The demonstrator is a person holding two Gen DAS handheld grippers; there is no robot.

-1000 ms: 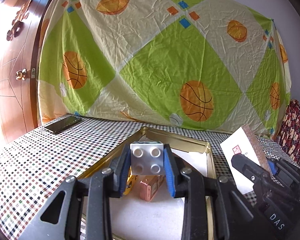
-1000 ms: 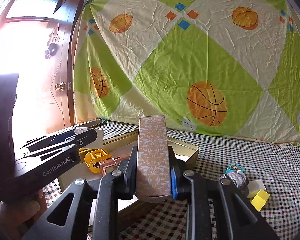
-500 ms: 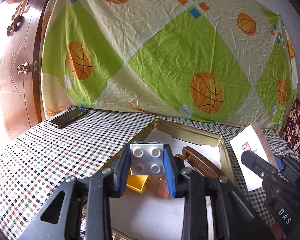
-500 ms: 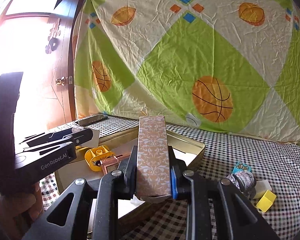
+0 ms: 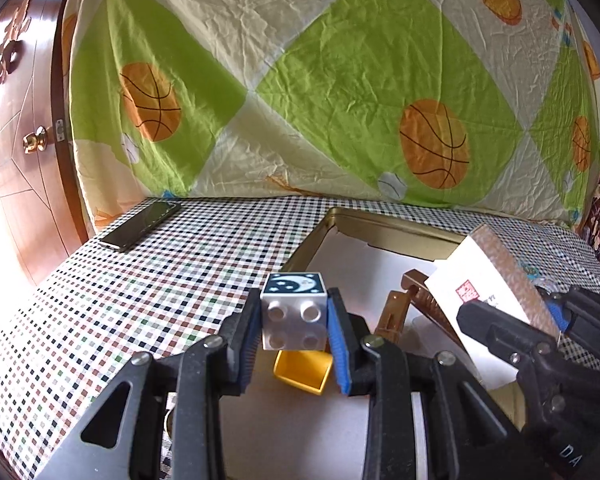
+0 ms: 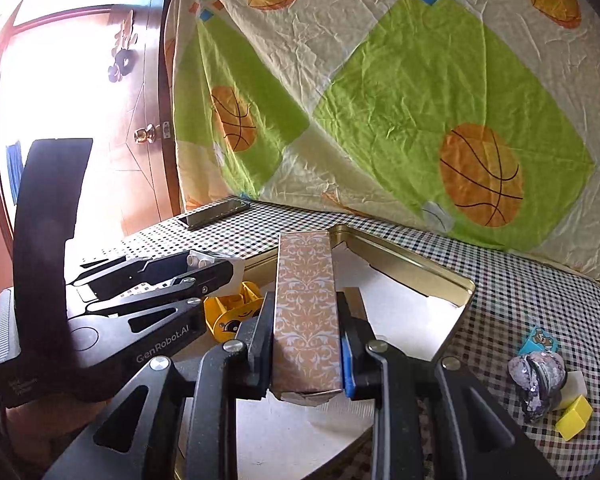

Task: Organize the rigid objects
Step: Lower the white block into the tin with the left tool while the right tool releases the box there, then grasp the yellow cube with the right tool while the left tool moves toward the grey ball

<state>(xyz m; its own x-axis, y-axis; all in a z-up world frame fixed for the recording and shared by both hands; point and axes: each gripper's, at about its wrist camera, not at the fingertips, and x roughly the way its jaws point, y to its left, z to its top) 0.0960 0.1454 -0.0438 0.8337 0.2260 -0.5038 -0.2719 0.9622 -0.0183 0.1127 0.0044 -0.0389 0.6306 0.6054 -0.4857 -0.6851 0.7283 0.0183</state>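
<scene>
My left gripper (image 5: 294, 328) is shut on a silver studded toy block (image 5: 294, 322) with a dark moon picture on top, held over the near left corner of the gold tin tray (image 5: 400, 230). A yellow block (image 5: 302, 372) and a copper-coloured piece (image 5: 392, 314) lie in the tray below. My right gripper (image 6: 306, 344) is shut on a tall brown patterned box (image 6: 306, 304), upright over the tray (image 6: 412, 264). That box (image 5: 496, 276) and the right gripper (image 5: 520, 328) show at the right of the left wrist view. The left gripper (image 6: 204, 276) crosses the left of the right wrist view.
A black phone (image 5: 142, 226) lies at the far left of the checked tablecloth. Right of the tray sit a grey crumpled lump (image 6: 538, 380), a small yellow cube (image 6: 574, 416) and a blue printed block (image 6: 538, 340). A yellow toy (image 6: 230, 312) rests inside the tray. A basketball-print sheet hangs behind.
Both grippers have moved forward over the tray and tipped downward. The moon picture on top of the silver block now shows. Both grips are unchanged.
</scene>
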